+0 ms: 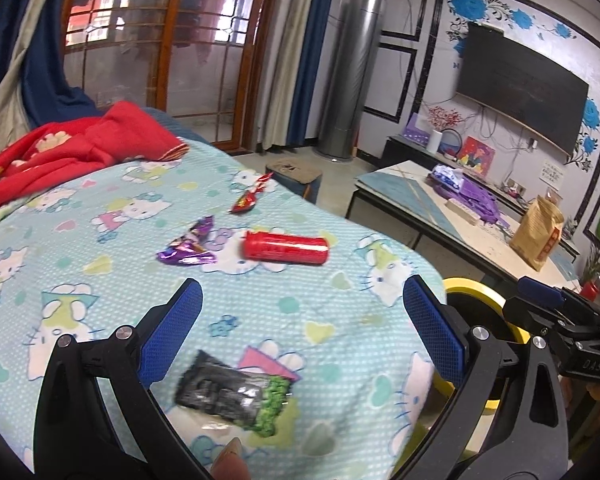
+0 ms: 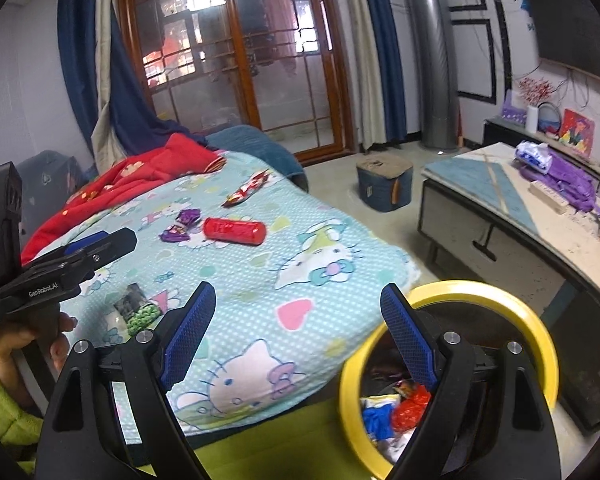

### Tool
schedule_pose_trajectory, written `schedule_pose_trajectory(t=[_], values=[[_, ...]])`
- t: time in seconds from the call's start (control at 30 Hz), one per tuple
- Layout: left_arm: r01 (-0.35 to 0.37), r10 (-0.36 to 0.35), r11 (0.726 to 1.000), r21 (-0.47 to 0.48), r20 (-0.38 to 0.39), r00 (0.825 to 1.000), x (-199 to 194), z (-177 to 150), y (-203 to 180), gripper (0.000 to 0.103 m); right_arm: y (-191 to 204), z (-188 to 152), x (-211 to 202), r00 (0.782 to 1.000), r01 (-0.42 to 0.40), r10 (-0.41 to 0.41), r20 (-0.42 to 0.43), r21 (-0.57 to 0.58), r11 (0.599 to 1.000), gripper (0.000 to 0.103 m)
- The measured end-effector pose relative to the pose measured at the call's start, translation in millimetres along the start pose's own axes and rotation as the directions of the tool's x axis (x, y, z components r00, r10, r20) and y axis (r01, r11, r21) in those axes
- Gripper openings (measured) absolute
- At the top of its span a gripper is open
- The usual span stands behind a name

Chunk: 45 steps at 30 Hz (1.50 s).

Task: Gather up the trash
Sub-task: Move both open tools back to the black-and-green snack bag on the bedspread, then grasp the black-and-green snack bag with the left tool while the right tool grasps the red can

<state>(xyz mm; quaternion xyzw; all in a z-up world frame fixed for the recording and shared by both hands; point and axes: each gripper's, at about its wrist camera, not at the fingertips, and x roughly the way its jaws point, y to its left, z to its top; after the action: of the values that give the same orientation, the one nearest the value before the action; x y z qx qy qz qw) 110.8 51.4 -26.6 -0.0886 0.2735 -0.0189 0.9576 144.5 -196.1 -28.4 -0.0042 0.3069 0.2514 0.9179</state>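
Both grippers, left (image 1: 300, 328) and right (image 2: 300, 332), gaped wide, empty; black wrapper (image 1: 236, 398) lay near the bed edge (image 2: 404, 268), yellow-rimmed bin (image 2: 540, 344) beside.

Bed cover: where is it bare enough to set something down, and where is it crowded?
Bare: the wide stretch between the red can and the bed's near edge, right of the black-and-green packet. Crowded: the far middle, where purple wrapper, can and red wrapper cluster.
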Motion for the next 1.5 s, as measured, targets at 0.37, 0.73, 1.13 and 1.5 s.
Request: schedule_pose_trajectory(t=[0.37,0.73,1.13,1.5], values=[[-0.001,-0.002,1.000,-0.018,-0.157,0.988,15,-11,37,0.092,24,25,54,0.997,-0.046,0.042,-0.072,-0.060,0.997,0.082],[0.082,-0.067,0.996,0.035,-0.321,0.945,38,-38,34,0.087,44,54,133,0.982,-0.088,0.047,-0.185,-0.220,0.972,0.082],[0.081,-0.074,0.997,0.003,-0.366,0.928,45,-46,40,0.060,68,66,202,0.951,-0.129,0.011,-0.309,-0.362,0.923,0.082],[0.076,-0.103,0.993,-0.090,-0.357,0.928,48,-45,60,0.025,90,70,244,0.937,-0.133,-0.051,-0.347,-0.486,0.864,0.082]])
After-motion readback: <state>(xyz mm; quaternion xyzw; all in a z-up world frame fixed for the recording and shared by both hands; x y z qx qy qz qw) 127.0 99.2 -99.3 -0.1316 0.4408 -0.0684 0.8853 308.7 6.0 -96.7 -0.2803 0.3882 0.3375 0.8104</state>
